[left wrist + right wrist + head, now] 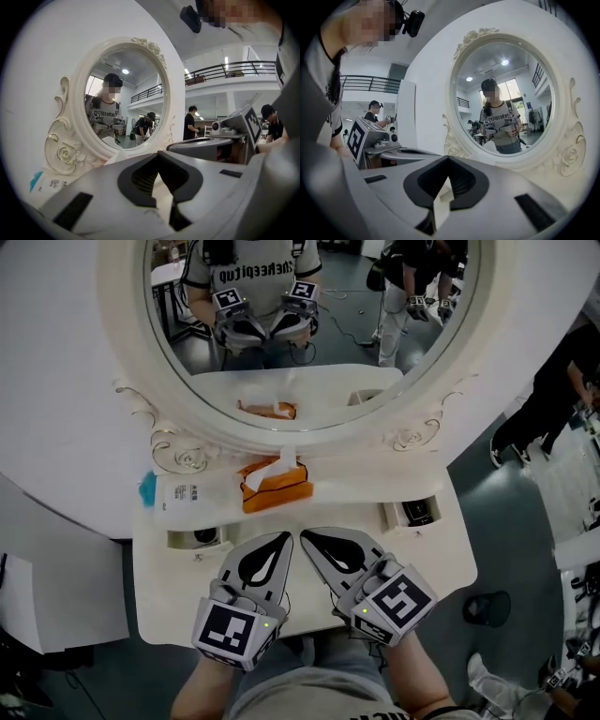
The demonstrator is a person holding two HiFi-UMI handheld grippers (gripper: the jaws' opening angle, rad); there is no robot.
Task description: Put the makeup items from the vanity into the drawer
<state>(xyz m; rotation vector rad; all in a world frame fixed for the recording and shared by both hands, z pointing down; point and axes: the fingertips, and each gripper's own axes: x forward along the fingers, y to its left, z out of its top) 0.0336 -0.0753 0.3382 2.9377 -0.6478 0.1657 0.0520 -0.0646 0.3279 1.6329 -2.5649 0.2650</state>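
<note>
1. My left gripper (284, 540) and right gripper (307, 540) are both clenched on nothing, in front of the tissue box (275, 486).
2. The white tube (187, 495) lies just left of that box, so I judge the pickup hasn't started.
3. Next I should open one claw and reach for the tube.

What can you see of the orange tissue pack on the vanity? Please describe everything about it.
The orange tissue pack looks soft and roughly rectangular, in plain orange wrapping. One white tissue stands up from its top, so it is already opened. It lies flat on the cream vanity top, slightly turned, near the middle and just in front of the round mirror frame. A white tube lies close on its left; whether the two touch is not clear. The pack's reflection shows in the mirror glass above it.
</note>
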